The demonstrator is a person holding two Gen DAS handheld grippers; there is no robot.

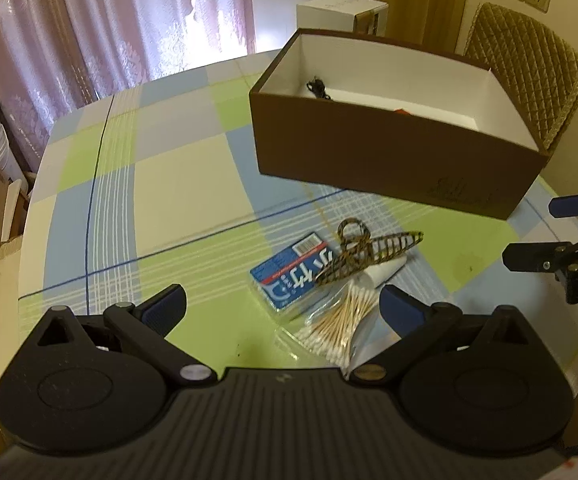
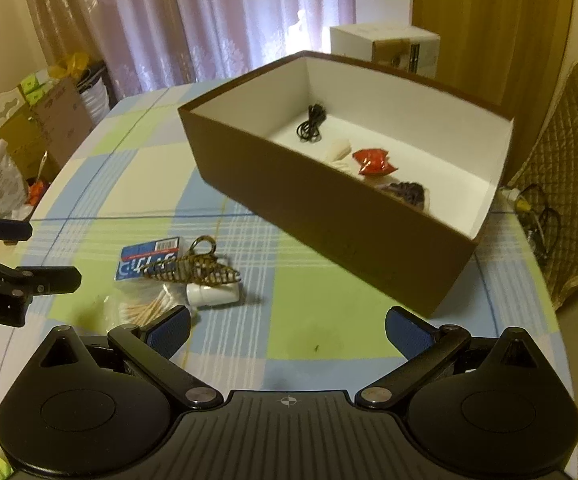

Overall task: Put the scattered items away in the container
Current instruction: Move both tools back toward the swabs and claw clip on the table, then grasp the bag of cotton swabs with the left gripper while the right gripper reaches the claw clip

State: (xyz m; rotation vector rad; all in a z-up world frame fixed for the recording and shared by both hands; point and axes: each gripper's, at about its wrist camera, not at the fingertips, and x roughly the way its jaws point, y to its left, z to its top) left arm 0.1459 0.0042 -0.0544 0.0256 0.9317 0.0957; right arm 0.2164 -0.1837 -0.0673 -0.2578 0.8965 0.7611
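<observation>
Both claws gape empty: left gripper (image 1: 283, 308) hovers over the cotton swabs (image 1: 337, 326) and hair clip (image 1: 369, 254), seemingly to grab; right gripper (image 2: 287, 334) waits near the brown box (image 2: 329, 216).

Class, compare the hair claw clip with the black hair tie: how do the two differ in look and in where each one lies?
The hair claw clip is brown and patterned, with open ribbed teeth; the black hair tie is a plain thin loop, bunched up. The hair claw clip lies on the checked tablecloth, on top of a blue packet; the black hair tie lies inside the brown box. Neither is held by tongs.
</observation>
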